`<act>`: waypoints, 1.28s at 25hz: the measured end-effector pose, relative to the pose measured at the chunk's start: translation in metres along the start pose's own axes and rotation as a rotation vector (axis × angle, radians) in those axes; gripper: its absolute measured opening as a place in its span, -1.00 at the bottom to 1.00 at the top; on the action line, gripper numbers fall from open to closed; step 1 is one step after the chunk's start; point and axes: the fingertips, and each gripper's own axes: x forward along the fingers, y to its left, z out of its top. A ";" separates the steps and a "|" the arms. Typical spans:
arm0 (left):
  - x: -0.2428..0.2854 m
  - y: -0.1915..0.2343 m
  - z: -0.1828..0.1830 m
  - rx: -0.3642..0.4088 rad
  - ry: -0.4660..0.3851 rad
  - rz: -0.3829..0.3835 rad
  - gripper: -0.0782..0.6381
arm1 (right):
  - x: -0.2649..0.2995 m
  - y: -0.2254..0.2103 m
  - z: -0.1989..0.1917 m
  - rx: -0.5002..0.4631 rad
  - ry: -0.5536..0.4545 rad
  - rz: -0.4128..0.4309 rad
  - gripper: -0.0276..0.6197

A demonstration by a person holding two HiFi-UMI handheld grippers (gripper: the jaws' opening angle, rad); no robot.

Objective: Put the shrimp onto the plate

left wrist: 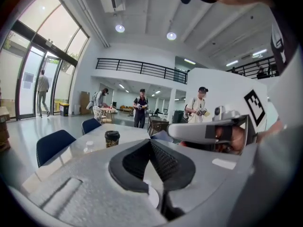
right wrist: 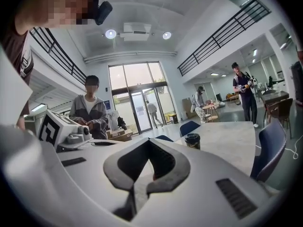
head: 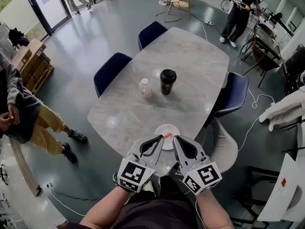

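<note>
Grey, ribbed pads line the left gripper (head: 162, 137), and its own view shows the jaws pressed together at the tips with nothing between them. Only a sliver of white plate shows through the gap below.

Just ahead of its tip and slightly to its right lies the shrimp (head: 167, 135), a small orange-pink sliver resting on the near part of the plate (head: 167, 127). Whether it touches that tip cannot be told. It looks light and curved, and is probably smooth-skinned and a little yielding, so it may skid out of a hard pinch. A gentle grip across the thickest part of the body would likely hold best. The plate is a round, glossy white disc, probably hard and slick, on a pale stone-veined table (head: 190, 70).

Right of the shrimp, the right gripper (head: 175, 138) is likewise closed tip to tip and empty. A reddish speck shows through its gap, possibly the shrimp below.
</note>
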 end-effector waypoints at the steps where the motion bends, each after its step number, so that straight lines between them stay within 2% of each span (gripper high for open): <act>1: -0.007 -0.002 0.013 -0.004 -0.028 0.005 -0.76 | -0.002 0.003 0.008 -0.009 -0.008 0.000 -0.91; 6: -0.036 -0.012 0.060 -0.005 -0.120 0.028 -0.76 | -0.009 0.023 0.041 -0.041 -0.043 0.020 -0.91; 13: -0.064 -0.018 0.095 -0.020 -0.198 0.034 -0.76 | -0.016 0.055 0.075 -0.095 -0.063 0.057 -0.91; 20: -0.075 -0.024 0.109 -0.013 -0.221 0.022 -0.76 | -0.018 0.069 0.092 -0.146 -0.080 0.052 -0.91; 27: -0.082 -0.024 0.119 0.007 -0.236 0.026 -0.76 | -0.017 0.075 0.100 -0.153 -0.088 0.037 -0.91; 32: -0.084 -0.027 0.128 0.018 -0.250 0.024 -0.76 | -0.019 0.080 0.108 -0.159 -0.108 0.058 -0.91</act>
